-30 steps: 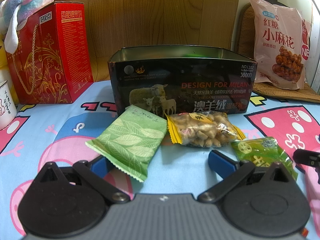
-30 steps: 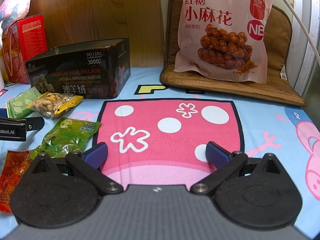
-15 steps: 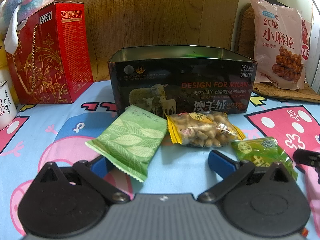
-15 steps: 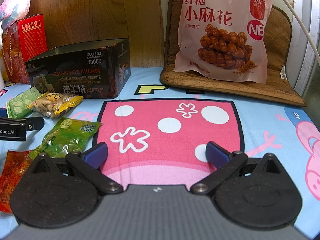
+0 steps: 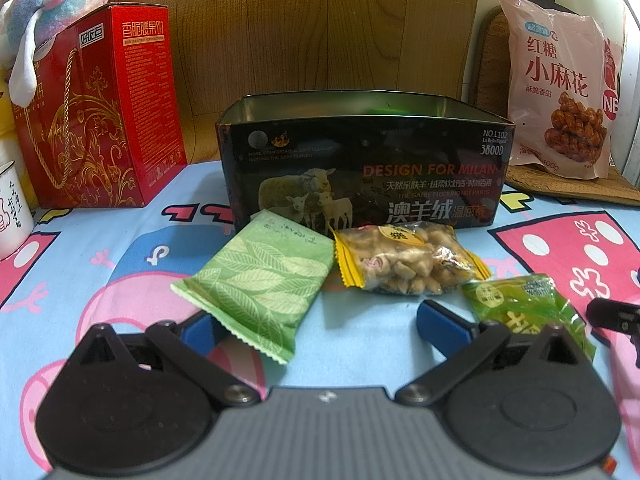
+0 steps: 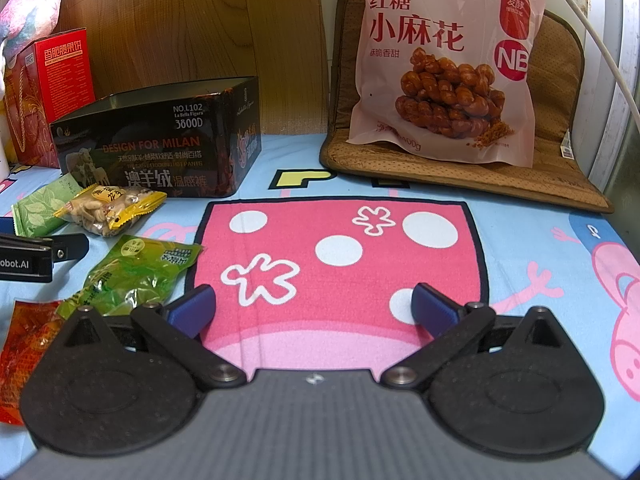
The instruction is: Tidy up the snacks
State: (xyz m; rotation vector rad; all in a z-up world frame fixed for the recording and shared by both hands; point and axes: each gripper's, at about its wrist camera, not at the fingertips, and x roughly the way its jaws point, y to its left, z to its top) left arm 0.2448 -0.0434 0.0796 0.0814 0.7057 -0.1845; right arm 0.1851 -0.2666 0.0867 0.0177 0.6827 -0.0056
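Note:
An open black tin box (image 5: pixel 360 168) (image 6: pixel 160 148) stands on the cartoon-print cloth. In front of it lie a pale green leaf-print packet (image 5: pixel 260 284) (image 6: pixel 40 208), a yellow-edged bag of nuts (image 5: pixel 408 260) (image 6: pixel 108 208) and a green snack bag (image 5: pixel 520 308) (image 6: pixel 136 272). A red-orange packet (image 6: pixel 20 344) lies at the near left in the right wrist view. My left gripper (image 5: pixel 316 322) is open, low over the cloth, its left finger partly hidden under the leaf-print packet's near corner. My right gripper (image 6: pixel 312 306) is open over the pink patch, holding nothing.
A red gift box (image 5: pixel 96 112) and a plush toy (image 5: pixel 48 8) stand at the back left, with a white mug (image 5: pixel 12 216) beside them. A big pink bag of twisted pastries (image 6: pixel 444 60) leans on a brown cushion (image 6: pixel 560 176) at the back right. A wooden board rises behind.

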